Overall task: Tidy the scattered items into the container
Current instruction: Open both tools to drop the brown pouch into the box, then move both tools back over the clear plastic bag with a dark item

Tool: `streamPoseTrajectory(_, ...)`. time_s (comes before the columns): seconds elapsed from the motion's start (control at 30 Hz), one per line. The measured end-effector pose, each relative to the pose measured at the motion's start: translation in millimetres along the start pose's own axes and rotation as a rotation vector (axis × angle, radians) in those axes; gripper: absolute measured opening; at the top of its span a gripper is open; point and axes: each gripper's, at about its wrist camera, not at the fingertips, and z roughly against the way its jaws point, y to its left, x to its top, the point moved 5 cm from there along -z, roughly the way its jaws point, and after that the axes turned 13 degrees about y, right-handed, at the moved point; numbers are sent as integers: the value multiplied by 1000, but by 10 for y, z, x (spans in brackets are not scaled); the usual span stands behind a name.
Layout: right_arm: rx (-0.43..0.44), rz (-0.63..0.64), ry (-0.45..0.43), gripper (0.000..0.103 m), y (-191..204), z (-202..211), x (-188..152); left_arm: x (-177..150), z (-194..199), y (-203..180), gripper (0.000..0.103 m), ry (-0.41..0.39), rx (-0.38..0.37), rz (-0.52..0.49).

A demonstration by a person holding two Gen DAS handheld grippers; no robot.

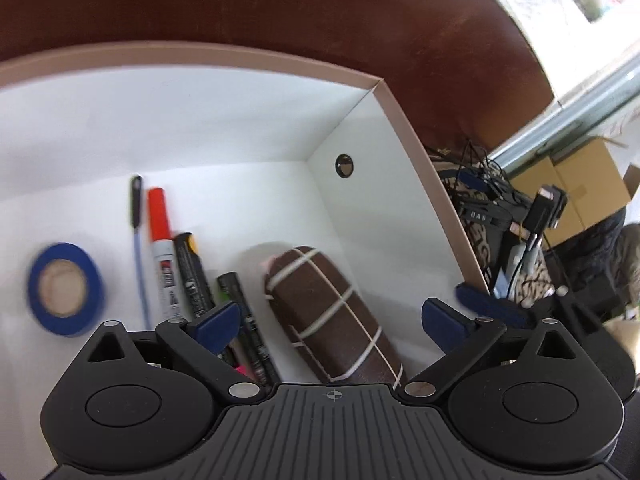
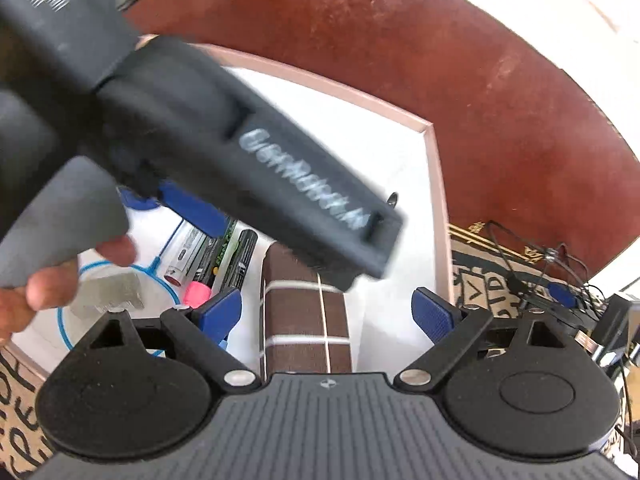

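Both grippers wide open over the box (image 1: 420,148).
We see the brown pouch (image 1: 332,312) lying between the left gripper (image 1: 328,316) jaws, below the right gripper (image 2: 326,312), ungripped.

A reddish-brown table (image 1: 280,8) fills the background, worn and scuffed in places; beside it on the right a tangle of black cables (image 1: 484,176) lies over a patterned cloth with dark lettering (image 2: 476,284); further right sit brown cardboard boxes (image 1: 580,188), near a slanted metal pole (image 1: 560,120); a black connector (image 1: 546,208) stands among the wires.
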Motion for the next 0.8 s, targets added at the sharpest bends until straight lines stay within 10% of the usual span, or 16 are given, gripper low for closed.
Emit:
streamPoseTrajectory(0.43,6,-60,-219,97,435,1222,-240,-734,953,-290,103,-116,-12,-90)
streamPoseTrajectory(0.8,118,-13,-433,98,1050,2015,-593,-2043,1928,-167,103,-353,61,-88)
